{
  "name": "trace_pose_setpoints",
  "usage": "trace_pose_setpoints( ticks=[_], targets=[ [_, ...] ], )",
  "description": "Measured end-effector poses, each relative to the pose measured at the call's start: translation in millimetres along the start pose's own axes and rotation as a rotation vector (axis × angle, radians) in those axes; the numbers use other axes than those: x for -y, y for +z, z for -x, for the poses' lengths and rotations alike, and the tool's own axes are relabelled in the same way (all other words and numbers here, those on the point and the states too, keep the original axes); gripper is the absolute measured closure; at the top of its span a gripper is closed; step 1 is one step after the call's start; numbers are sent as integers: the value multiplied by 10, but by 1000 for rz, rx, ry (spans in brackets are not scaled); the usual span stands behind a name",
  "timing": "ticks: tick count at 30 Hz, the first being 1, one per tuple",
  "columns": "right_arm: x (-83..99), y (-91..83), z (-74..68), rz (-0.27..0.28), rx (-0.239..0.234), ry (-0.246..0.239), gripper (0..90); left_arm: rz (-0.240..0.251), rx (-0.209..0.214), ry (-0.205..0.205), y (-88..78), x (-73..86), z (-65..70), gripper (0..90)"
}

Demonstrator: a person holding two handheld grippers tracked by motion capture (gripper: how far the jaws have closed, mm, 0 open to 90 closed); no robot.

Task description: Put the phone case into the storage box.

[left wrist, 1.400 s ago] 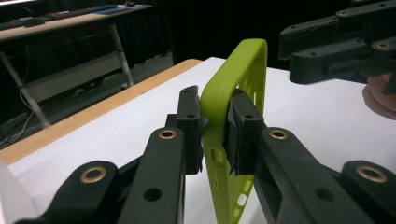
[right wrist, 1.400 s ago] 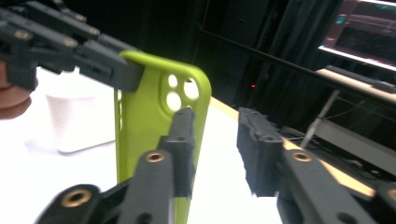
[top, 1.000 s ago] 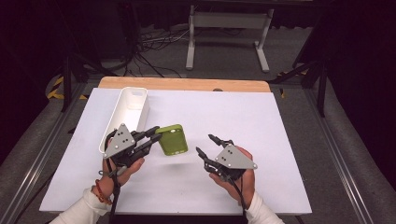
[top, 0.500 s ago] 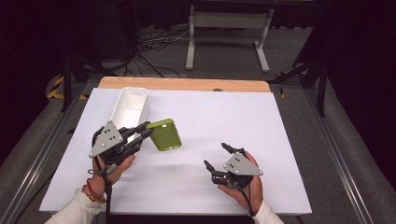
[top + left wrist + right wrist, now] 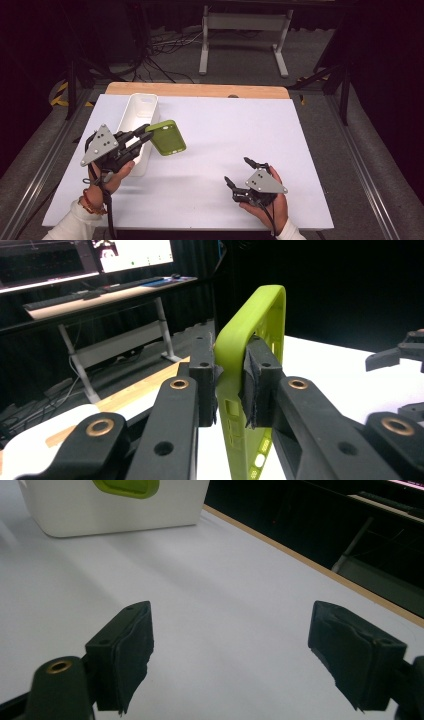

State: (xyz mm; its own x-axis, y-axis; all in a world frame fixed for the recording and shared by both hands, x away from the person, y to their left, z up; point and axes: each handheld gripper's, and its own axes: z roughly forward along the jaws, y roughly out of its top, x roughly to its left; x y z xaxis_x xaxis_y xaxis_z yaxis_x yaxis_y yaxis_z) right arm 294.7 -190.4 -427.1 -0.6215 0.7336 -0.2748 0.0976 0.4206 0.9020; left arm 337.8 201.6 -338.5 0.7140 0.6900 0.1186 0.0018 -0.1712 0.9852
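Left gripper: the left gripper (image 5: pixel 145 135) is clamped on the green phone case (image 5: pixel 167 137); in the left gripper view its two pads (image 5: pixel 204 371) press the case's rim (image 5: pixel 243 335) from both sides.

Green phone case: held up off the counter (image 5: pixel 240 130), tilted, its hollow side toward the high camera. It hangs just beside the right-hand wall of the white bin (image 5: pixel 135 117), overlapping that wall in the high view; whether case and bin touch I cannot tell from that angle.

White bin: long, narrow and open-topped, standing at the counter's left side with one short end near the wooden strip (image 5: pixel 197 90) along the far edge. The left hand (image 5: pixel 115 170) lies against its near end.

Right gripper: the right gripper (image 5: pixel 240 172) sits low over the near right part of the counter, well apart from the case. Its jaws stand wide apart and have just been opening; in the right gripper view there is bare white counter (image 5: pixel 225 580) between the pads (image 5: pixel 125 650).

Right gripper view, far off: the white bin (image 5: pixel 75 510) with the green case (image 5: pixel 125 486) in front of its wall.

Surroundings: a dark floor with cables (image 5: pixel 165 50) and a grey metal stand (image 5: pixel 242 30) beyond the counter.
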Motion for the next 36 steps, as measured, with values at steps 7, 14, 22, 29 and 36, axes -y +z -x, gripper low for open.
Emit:
trace_pose_setpoints(
  ticks=[7,14,22,29,36],
  targets=[
    [-1,-10,15,-3,2,5,192,-3,-13,5,-52,-7,-62,779],
    [-2,-6,31,-5,1,3,192,2,-29,17,-112,-19,-119,779],
    [-3,-3,47,-4,0,3,192,20,-47,21,-178,-35,-166,779],
    [-6,-10,75,-5,5,8,192,24,-65,17,-222,-39,-223,779],
    [-3,-10,93,-10,8,8,192,33,-87,19,-282,-45,-298,779]
  ],
)
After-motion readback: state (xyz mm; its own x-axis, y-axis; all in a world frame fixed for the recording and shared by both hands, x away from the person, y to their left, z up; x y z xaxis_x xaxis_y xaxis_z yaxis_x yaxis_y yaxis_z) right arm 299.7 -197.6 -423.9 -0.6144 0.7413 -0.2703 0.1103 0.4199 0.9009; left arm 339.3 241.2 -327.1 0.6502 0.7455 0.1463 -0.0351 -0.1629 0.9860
